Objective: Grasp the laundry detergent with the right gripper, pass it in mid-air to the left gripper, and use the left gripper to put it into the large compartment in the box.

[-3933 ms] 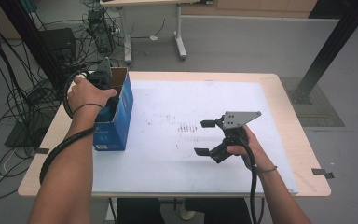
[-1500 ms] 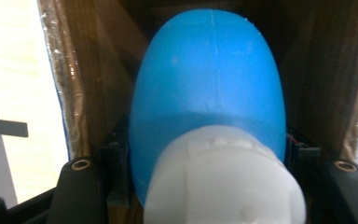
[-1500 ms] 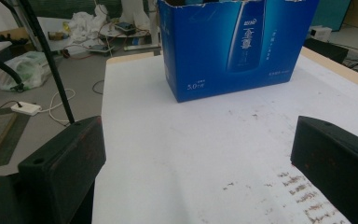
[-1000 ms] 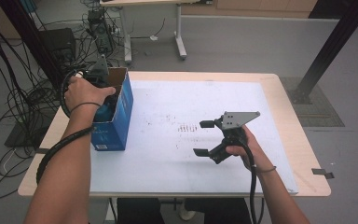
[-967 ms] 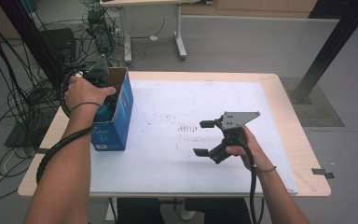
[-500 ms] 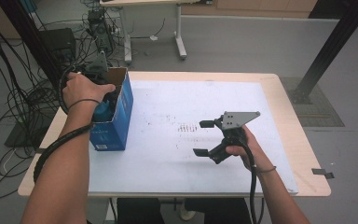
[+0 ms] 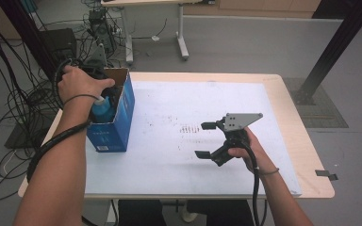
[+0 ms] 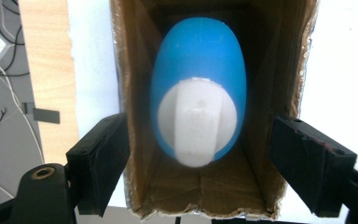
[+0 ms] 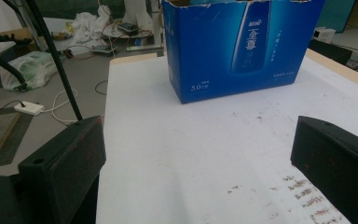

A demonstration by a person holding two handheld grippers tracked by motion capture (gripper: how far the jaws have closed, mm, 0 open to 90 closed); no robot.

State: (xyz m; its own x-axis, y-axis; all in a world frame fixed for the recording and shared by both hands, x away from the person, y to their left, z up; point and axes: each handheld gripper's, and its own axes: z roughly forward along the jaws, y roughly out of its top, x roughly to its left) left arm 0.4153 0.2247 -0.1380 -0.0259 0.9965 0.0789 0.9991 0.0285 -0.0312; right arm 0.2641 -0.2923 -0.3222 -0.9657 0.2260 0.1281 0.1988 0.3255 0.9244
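A blue carton [image 7: 118, 123] with an open top stands at the table's left side. Inside it a blue bottle [image 8: 198, 84] with a white cap [image 8: 196, 122] stands upright, and its top [image 7: 102, 107] shows under my left hand. My left gripper [image 8: 204, 163] hangs over the carton, pointing down. Its jaws have just been opening and stand apart, well clear of the bottle between them. My right gripper [image 7: 205, 140] rests near the table's middle, open with nothing between its fingers. It faces the carton [image 9: 242, 46].
A white sheet [image 7: 188, 99] covers the wooden table [image 7: 290, 108], with small dark marks [image 7: 191, 128] near its middle. Cables [image 7: 14, 94] lie on the floor to the left. A second table's legs [image 7: 181, 37] stand behind, and a black post [image 7: 330, 52] rises at the right.
My left hand has lifted a little above the carton, and the blue bottle's top now shows below it. The right hand and its gripper have stayed put.
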